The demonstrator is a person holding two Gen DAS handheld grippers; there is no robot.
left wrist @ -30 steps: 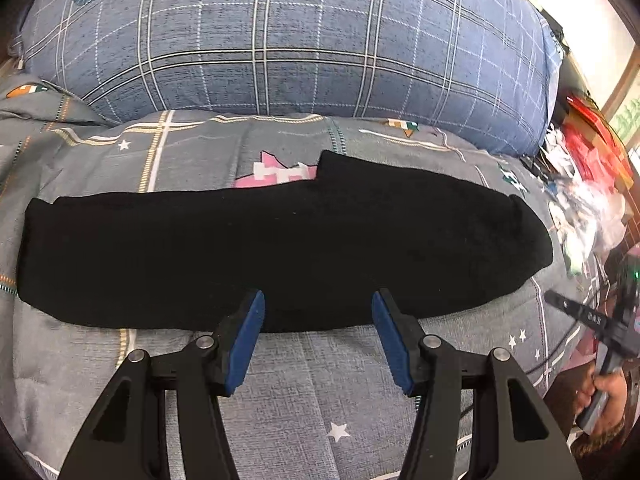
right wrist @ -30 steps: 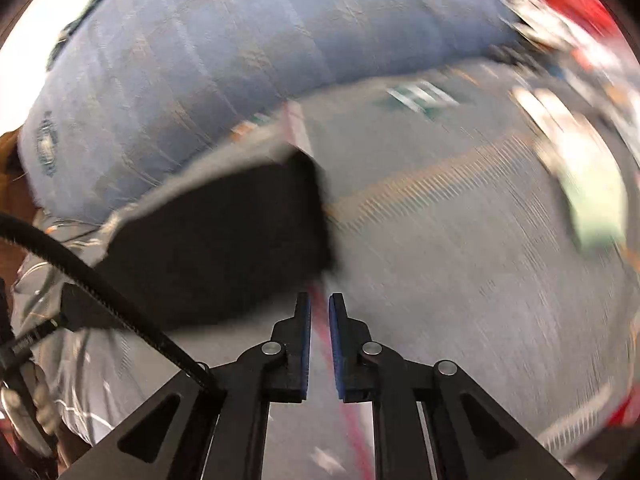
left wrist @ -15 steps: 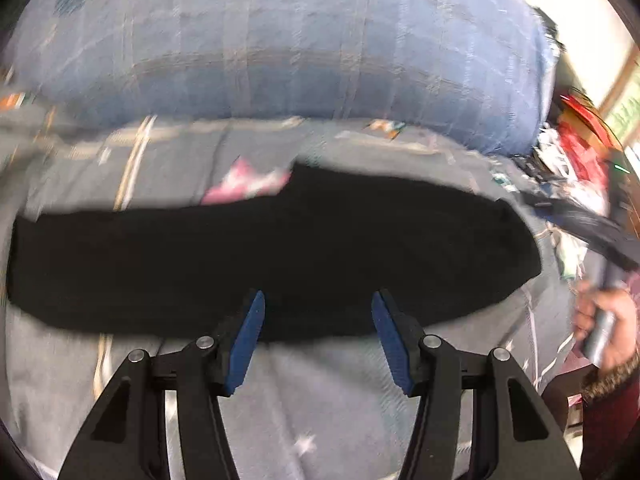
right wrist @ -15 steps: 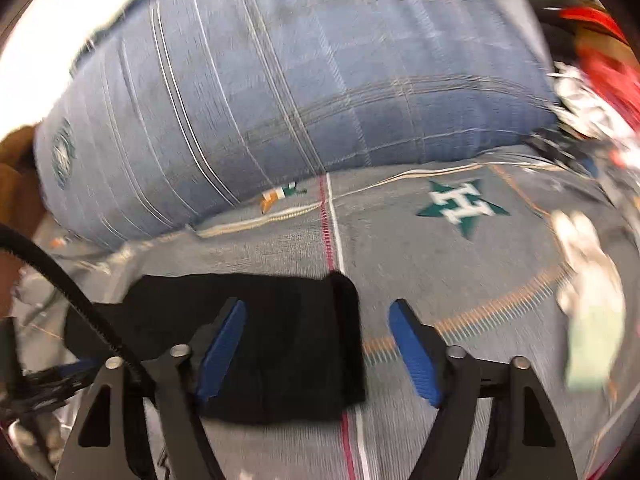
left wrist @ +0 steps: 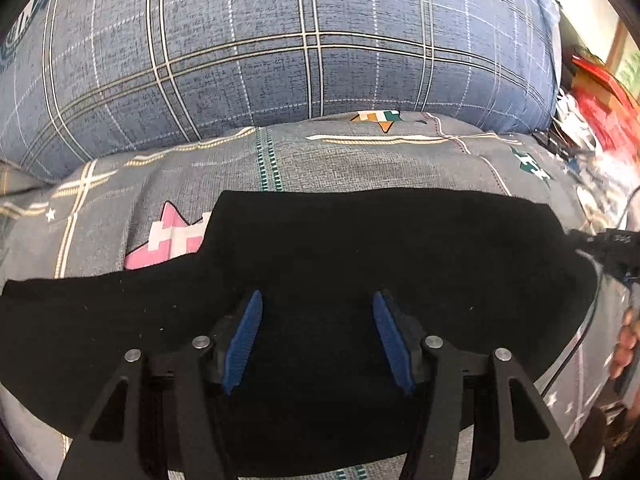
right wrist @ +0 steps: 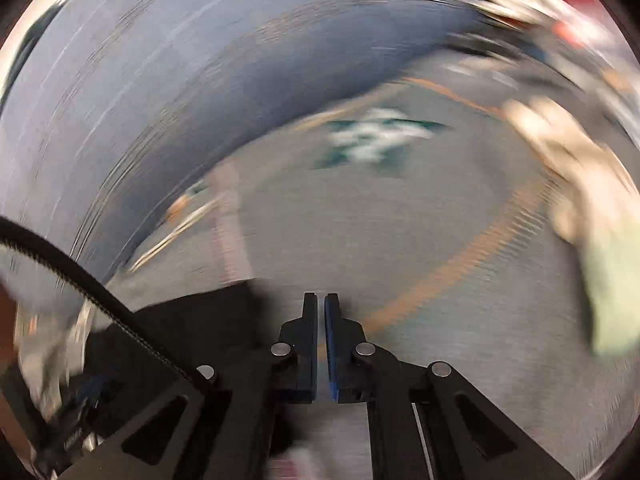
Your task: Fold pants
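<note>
Lying flat, black pants (left wrist: 360, 280) under spread left hand-held gripper (left wrist: 318, 300); right hand-held gripper (right wrist: 321, 300) closed, empty; plaid pillow (left wrist: 280, 48) behind.

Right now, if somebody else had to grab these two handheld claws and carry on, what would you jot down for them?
Left gripper: fingers wide open, empty, over the middle of the black pants.
Right gripper: fingers shut with nothing visible between them, over bare grey bedsheet just past the pants' end; that view is blurred by motion.
Pants: lying flat and lengthwise across the bed, in front of the blue plaid pillow.
Done: they look already doubled leg over leg, though I cannot be sure.
Left: probably take one end and fold it across to shorten them.
</note>
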